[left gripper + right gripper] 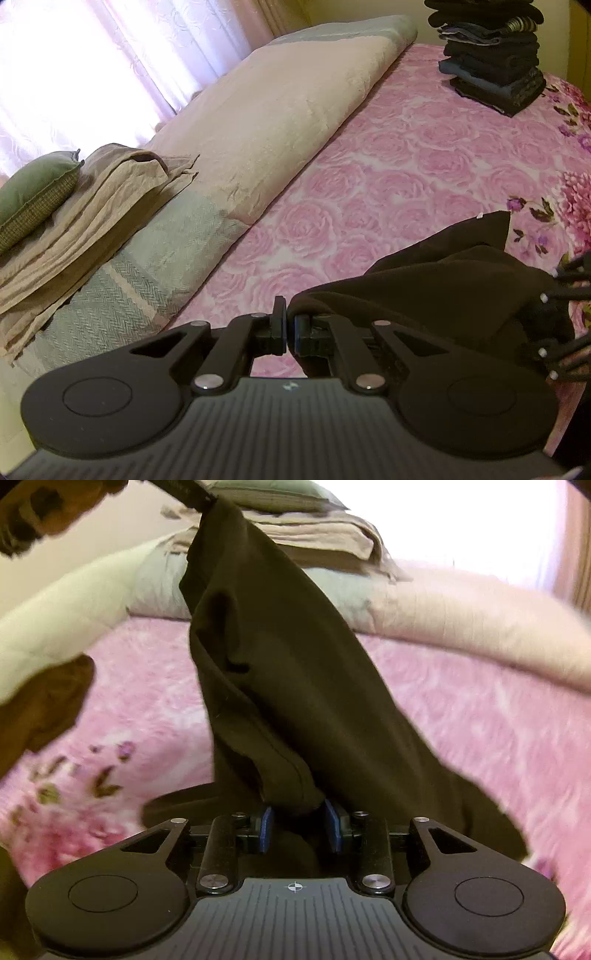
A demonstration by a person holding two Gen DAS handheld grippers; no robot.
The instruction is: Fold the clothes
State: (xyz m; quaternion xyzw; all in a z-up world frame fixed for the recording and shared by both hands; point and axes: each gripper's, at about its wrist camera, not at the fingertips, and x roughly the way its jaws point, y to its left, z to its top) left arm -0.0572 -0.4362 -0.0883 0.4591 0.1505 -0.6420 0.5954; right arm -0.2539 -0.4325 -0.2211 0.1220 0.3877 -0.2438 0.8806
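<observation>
Daylight pours through the curtains in the left wrist view and washes them out to near white. That view is sharp, with soft shadows. The right wrist view is smeared with motion blur across the bedspread, and its window is pure glare. Both views bend strongly and darken at the corners.

No readable text, label, brand or number shows in either view; any markings are too blurred.
</observation>
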